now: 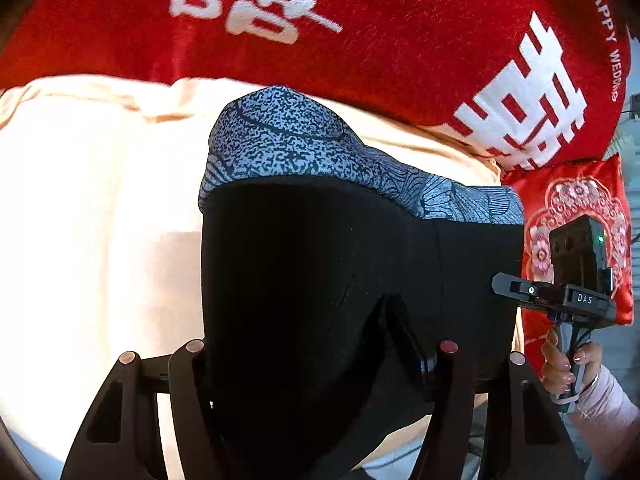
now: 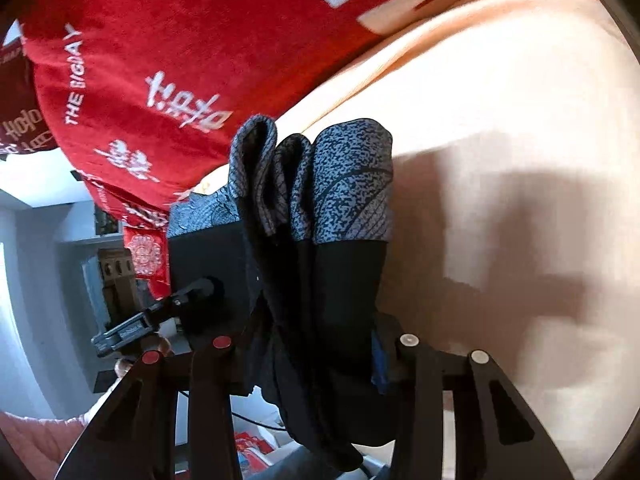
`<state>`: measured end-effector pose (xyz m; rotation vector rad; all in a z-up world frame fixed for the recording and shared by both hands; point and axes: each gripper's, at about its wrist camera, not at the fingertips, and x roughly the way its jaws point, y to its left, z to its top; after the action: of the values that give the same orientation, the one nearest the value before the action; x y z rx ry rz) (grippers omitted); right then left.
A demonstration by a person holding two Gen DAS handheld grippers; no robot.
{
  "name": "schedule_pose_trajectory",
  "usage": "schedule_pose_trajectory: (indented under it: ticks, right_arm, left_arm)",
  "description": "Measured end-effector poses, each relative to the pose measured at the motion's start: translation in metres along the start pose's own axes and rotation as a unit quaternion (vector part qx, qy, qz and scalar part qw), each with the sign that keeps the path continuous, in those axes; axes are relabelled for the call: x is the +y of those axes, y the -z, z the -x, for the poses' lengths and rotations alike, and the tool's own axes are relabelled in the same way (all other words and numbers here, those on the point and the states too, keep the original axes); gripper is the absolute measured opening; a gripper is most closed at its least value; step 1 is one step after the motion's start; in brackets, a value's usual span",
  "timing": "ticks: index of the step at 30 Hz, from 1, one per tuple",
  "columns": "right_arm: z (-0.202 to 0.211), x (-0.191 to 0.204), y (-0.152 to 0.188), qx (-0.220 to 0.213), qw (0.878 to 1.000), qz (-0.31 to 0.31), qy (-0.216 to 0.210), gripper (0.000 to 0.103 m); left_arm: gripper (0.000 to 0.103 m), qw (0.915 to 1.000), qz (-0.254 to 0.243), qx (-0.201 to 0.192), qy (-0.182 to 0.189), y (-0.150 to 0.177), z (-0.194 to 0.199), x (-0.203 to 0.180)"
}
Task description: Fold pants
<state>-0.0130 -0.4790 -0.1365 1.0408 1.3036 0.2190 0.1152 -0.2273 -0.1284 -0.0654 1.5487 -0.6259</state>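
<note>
"HAPPY WEDDING", "THE BIG DAY" on red blanket [image 1: 400, 40]; "DAS" on right tool [image 1: 516, 284]

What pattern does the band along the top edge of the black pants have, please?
Grey-blue speckle with dark curved lines on the band; left wrist view.

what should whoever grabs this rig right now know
Left gripper: shut on the black pants, at their black end.
Right gripper: shut on the same end, fabric bunched in its jaws.
Pants hang lifted over the cream bedsheet, grey patterned cuffs trailing by the red blanket.
Done: both grips set.
Left: the fold, then laying them flat.
</note>
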Motion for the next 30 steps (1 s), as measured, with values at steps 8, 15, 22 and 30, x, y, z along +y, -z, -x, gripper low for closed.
schedule_pose_trajectory:
  ticks: [8,15,22,30]
  right_arm:
    - [-0.027,0.006,0.067,0.002,1.0,-0.023,-0.004,0.045]
    - [-0.056,-0.008,0.082,-0.01,0.998,-0.034,0.044,0.054]
    - [-0.047,-0.005,0.087,-0.025,0.995,-0.055,0.077,0.06]
    - [-0.01,0.013,0.12,-0.072,0.983,-0.064,0.157,0.07]
  left_arm:
    - [0.067,0.9999,0.009,0.01,-0.002,0.046,0.02,0.044]
    - [0.071,0.9992,0.038,-0.001,0.008,0.064,0.002,0.094]
    - [0.084,0.9987,0.016,-0.012,-0.048,0.067,0.011,0.09]
    - [0.084,0.9901,0.006,-0.026,-0.138,0.088,0.032,0.091]
